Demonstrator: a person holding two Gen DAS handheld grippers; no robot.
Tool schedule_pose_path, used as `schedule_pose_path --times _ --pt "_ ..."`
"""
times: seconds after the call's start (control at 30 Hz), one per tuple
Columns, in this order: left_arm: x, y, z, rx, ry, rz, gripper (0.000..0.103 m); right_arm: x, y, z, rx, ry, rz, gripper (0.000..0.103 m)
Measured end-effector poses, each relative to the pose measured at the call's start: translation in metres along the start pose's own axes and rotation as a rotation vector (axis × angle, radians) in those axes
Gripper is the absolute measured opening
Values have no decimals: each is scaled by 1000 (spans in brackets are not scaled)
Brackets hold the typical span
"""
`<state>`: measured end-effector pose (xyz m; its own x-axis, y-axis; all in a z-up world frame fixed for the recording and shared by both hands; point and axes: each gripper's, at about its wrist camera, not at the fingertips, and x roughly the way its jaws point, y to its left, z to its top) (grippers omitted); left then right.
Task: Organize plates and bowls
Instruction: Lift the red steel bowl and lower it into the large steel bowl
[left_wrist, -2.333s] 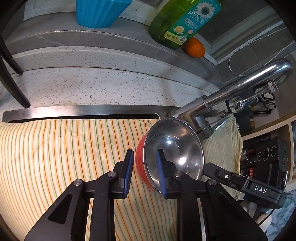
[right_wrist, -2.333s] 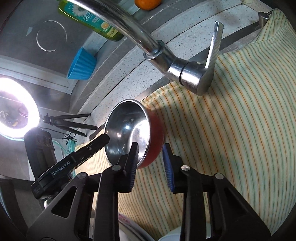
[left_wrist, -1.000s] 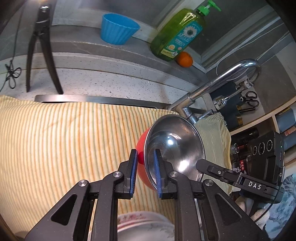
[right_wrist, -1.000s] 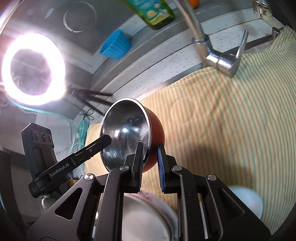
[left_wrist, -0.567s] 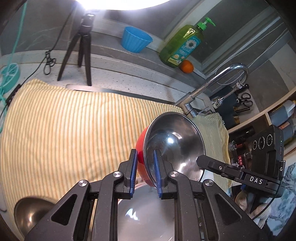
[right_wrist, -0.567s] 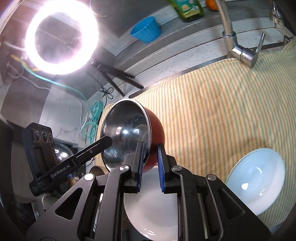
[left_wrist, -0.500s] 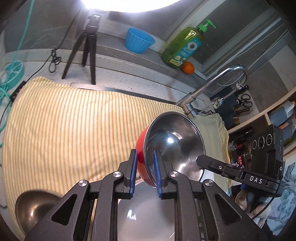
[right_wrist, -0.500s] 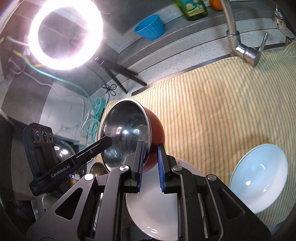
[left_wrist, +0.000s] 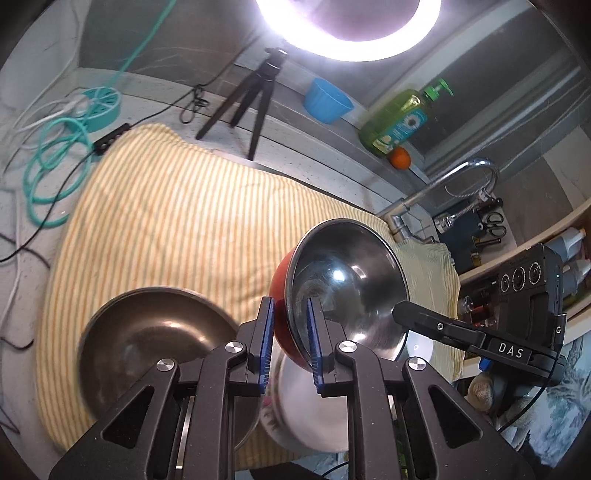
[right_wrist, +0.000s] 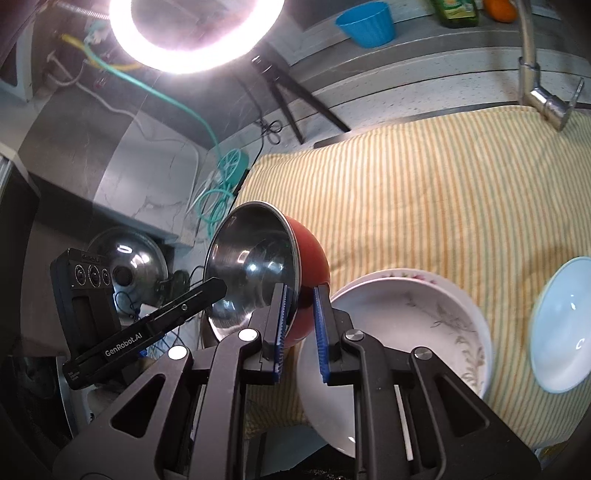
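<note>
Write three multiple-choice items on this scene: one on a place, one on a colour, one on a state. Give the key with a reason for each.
1. Where is the orange fruit?
A. in the dark metal bowl
B. on the ledge beside the green soap bottle
C. on the striped cloth

2. What colour is the outside of the steel-lined bowl?
A. red
B. blue
C. white

3. How is that bowl held?
A. lying flat on the cloth
B. by one gripper alone
C. clamped at its rim by both grippers, tilted

Key: B, it sits by the green soap bottle; A, its outer wall shows red; C, the left gripper and right gripper each pinch the rim.
</note>
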<state>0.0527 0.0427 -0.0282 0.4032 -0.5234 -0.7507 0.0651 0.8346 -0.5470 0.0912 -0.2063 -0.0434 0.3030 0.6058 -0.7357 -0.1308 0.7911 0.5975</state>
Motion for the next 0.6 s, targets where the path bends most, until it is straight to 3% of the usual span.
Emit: schedule_pose_path --times 0.27,0.6 --pt "-27 39 -16 -70 -26 49 15 40 35 -14 -76 76 17 15" --pt "-35 74 -37 -126 -14 106 15 91 66 -28 -201 157 -58 15"
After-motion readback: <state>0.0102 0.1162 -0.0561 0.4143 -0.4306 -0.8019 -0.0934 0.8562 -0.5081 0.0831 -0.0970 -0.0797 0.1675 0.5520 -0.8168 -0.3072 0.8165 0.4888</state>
